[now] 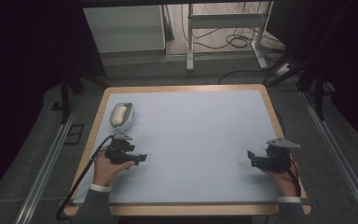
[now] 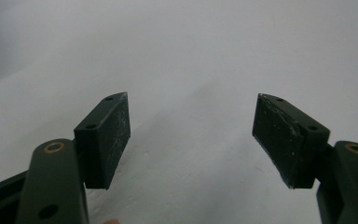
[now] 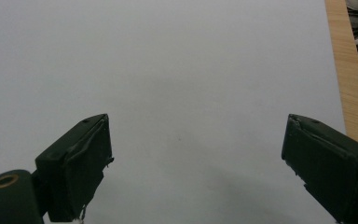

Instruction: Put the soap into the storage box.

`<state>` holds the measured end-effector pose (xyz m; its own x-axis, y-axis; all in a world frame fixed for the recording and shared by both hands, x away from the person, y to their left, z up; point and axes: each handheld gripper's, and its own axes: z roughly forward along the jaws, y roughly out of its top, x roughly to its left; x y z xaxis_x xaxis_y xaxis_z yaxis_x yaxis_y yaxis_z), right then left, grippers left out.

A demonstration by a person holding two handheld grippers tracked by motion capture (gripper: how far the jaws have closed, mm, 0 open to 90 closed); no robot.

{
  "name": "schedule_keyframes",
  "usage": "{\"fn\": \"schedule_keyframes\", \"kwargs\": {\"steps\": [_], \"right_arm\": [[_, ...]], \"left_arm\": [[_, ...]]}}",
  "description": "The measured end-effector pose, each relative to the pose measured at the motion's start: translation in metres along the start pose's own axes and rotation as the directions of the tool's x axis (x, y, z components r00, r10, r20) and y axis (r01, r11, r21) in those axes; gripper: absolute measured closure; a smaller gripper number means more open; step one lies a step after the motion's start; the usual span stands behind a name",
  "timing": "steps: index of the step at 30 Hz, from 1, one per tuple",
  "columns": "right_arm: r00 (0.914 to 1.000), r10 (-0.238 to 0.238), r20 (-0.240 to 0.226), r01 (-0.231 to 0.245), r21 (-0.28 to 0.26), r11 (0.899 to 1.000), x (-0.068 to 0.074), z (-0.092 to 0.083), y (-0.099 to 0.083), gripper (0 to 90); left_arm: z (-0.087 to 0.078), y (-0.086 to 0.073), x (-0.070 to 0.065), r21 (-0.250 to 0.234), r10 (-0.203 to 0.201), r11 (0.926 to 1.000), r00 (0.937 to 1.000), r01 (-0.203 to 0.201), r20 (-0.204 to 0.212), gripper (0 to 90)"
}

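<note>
My left gripper (image 1: 142, 157) sits low near the left edge of the pale blue mat (image 1: 196, 140), jaws spread wide with nothing between them. Just beyond it, close to the mat's left edge, lies a small white oval object in a grey shell-like holder (image 1: 121, 116); what it is I can't quite tell. My right gripper (image 1: 251, 156) rests near the right wooden table rim (image 1: 274, 112), jaws wide and empty. Between both grippers the mat lies open.

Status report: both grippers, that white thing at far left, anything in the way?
Left gripper open, empty. Right gripper open, empty. White object untouched beyond the left gripper. Nothing between.
</note>
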<state>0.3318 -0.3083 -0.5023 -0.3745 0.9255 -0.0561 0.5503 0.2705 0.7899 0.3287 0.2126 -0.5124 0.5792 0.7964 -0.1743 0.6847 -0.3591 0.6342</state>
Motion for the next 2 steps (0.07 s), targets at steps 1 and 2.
{"fn": "schedule_keyframes", "kwargs": {"steps": [1,2], "right_arm": [[1.0,0.002,-0.004,-0.002,-0.002,1.0,0.0002,-0.0002,0.0001,8.3],[1.0,0.002,-0.005,-0.002,-0.003,1.0,0.0003,-0.0003,0.0002,8.3]], "left_arm": [[-0.0007,-0.0003,-0.0002,-0.003,-0.004,1.0,1.0,0.004,-0.003,27.5],[-0.0016,-0.0006,-0.0009,-0.004,-0.004,1.0,1.0,0.003,-0.004,27.5]]}}
